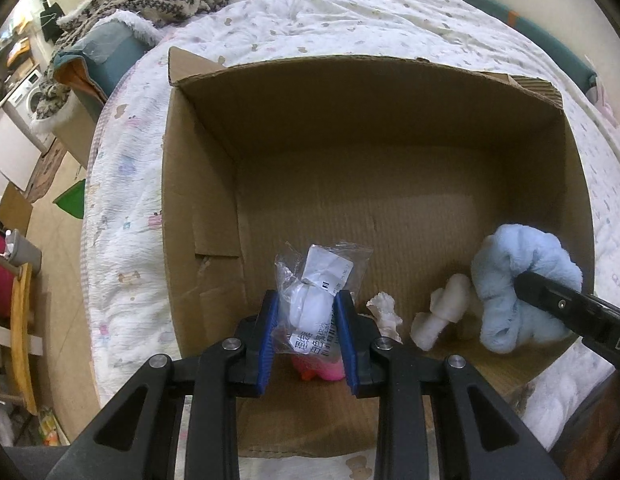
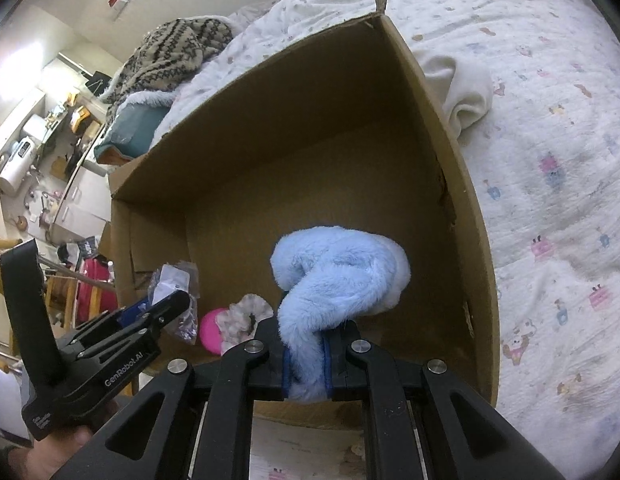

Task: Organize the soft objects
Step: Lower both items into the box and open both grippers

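A clear bagged white plush (image 1: 315, 300) is clamped in the left gripper (image 1: 310, 322), and a blue fluffy toy (image 2: 334, 276) is squeezed tight in the right gripper (image 2: 306, 354); both are held low inside the cardboard box (image 1: 198, 184) on the quilt (image 1: 122, 208). A pink item (image 2: 210, 330) and pale pieces (image 1: 438, 312) lie near the box's six o'clock wall. Release is best made onto the bare floor toward twelve o'clock, the blue toy kept at three o'clock, so nothing is stacked or crushed
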Motion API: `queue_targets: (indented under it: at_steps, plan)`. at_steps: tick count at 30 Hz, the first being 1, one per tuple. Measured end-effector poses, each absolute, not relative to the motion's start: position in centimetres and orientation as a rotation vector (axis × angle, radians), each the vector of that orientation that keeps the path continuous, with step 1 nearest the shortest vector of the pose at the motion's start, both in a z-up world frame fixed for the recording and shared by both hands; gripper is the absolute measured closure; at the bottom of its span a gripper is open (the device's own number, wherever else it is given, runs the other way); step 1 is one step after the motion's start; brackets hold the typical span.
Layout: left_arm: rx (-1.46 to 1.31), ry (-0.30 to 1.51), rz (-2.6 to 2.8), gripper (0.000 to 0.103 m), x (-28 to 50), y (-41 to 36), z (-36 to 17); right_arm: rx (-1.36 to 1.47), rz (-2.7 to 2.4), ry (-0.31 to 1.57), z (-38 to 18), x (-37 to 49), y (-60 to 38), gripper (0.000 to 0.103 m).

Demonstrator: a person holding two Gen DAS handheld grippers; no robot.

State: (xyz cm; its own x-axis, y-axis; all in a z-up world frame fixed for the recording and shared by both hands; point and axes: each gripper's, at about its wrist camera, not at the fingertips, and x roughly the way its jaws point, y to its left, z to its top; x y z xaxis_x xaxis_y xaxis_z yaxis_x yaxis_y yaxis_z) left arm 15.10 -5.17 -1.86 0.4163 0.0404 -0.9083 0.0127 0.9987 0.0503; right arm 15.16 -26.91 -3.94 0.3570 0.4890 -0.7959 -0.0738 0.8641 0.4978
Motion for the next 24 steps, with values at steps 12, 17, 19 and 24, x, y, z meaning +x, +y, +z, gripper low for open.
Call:
queue_targets:
  at_steps: [12,17,19,24]
  plan:
    - [0.061,1.135,0.015,0.076,14.8,-5.4,-1.8,0.365,0.360,1.167,-3.9,15.2,-26.0,0.087]
    - [0.063,1.131,0.011,0.074,14.5,-5.5,-1.6,0.361,0.362,1.170,-3.8,15.2,-25.9,0.081]
    - [0.071,1.125,0.010,0.064,14.3,-5.6,-1.5,0.357,0.359,1.171,-3.7,15.1,-25.9,0.067]
    - [0.061,1.104,-0.007,0.056,14.1,-5.5,-0.8,0.369,0.369,1.145,-2.8,14.6,-26.4,0.035]
